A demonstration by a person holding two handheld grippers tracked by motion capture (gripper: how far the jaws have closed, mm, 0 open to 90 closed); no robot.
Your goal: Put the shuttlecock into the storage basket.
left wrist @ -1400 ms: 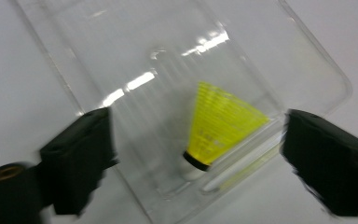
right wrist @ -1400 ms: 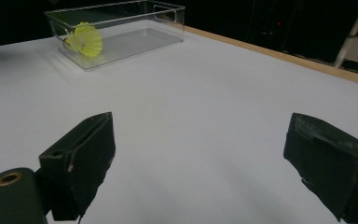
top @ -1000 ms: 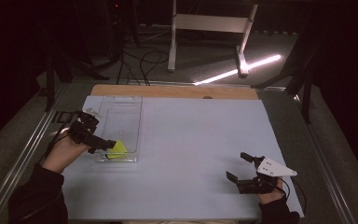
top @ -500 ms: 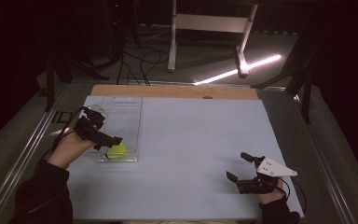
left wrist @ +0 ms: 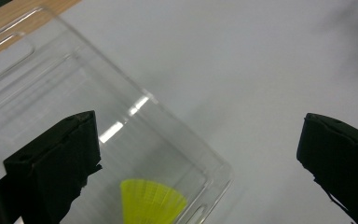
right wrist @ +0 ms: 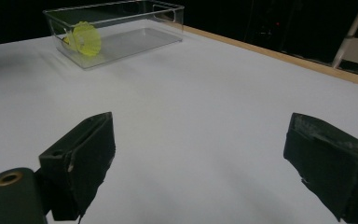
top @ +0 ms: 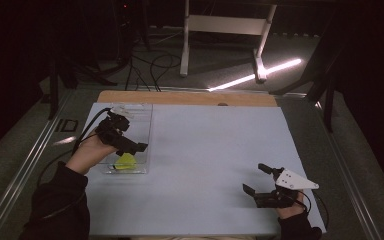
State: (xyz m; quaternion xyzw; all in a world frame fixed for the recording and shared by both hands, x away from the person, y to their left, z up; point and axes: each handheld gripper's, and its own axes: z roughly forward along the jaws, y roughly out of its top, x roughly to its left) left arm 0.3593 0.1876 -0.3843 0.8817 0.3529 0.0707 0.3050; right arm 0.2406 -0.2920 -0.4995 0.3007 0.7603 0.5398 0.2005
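A yellow ribbed, fan-shaped object (top: pixel 125 161) lies in the near end of a clear plastic tray (top: pixel 132 106) at the table's left. My left gripper (top: pixel 130 135) hovers over the tray, open, nothing between its jaws. In the left gripper view, the left gripper (left wrist: pixel 200 144) spreads its jaws wide above the tray (left wrist: pixel 74 79), with the yellow object (left wrist: pixel 151 203) below them. My right gripper (top: pixel 254 178) rests low near the front right of the table, open and empty. The right gripper view has the right gripper (right wrist: pixel 200 158) facing the distant tray (right wrist: pixel 116 28) and yellow object (right wrist: pixel 86 38).
The pale blue table mat (top: pixel 215 150) stretches between the two grippers. A wooden strip (top: pixel 190 98) runs along the far edge. Beyond it are a white stand (top: pixel 225 30) and cables on a dark floor. A cable trails from the left gripper.
My left gripper has risen and pulled away from the yellow object, which stays in the tray's near end. The right gripper has not moved.
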